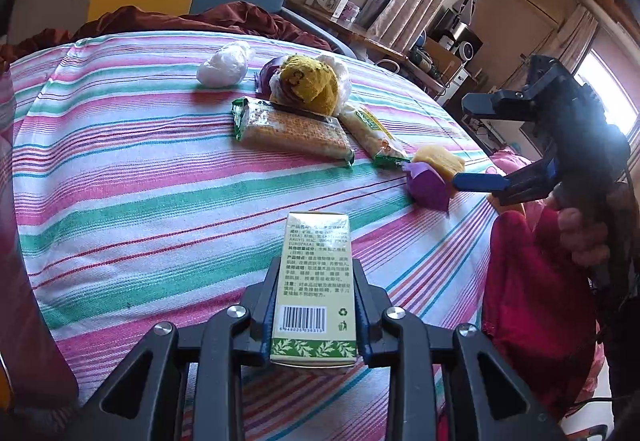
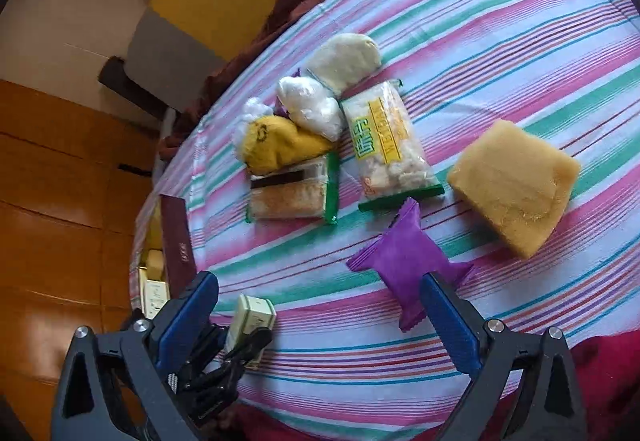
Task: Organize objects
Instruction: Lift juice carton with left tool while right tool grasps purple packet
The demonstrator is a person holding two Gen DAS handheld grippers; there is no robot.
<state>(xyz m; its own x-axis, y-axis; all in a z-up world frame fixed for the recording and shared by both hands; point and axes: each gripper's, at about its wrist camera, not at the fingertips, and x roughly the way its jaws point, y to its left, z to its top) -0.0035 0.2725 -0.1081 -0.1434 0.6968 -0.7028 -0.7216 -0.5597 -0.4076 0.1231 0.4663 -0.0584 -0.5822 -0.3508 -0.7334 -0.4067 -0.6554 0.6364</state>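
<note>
My left gripper (image 1: 315, 275) is shut on a cream and green carton (image 1: 316, 241) with a barcode, held low over the striped bedsheet (image 1: 140, 181). In the right wrist view that carton (image 2: 254, 315) and the left gripper (image 2: 244, 347) show at the lower left. My right gripper (image 2: 318, 277) is open, its right finger (image 2: 448, 317) next to a purple packet (image 2: 404, 261). Beyond it lie a yellow sponge (image 2: 512, 189), two green-edged snack packs (image 2: 384, 145) (image 2: 292, 197), a yellow knit bundle (image 2: 280, 145) and white plastic bags (image 2: 312, 105). The left wrist view shows the right gripper (image 1: 460, 143) open beside the purple packet (image 1: 426, 189).
A dark red box lid (image 2: 178, 245) and an open box with small cartons (image 2: 152, 281) sit at the bed's left edge, above a wooden floor (image 2: 60, 221). A maroon blanket (image 1: 180, 19) lies at the headboard. A hand in a red sleeve (image 1: 580, 233) holds the right gripper.
</note>
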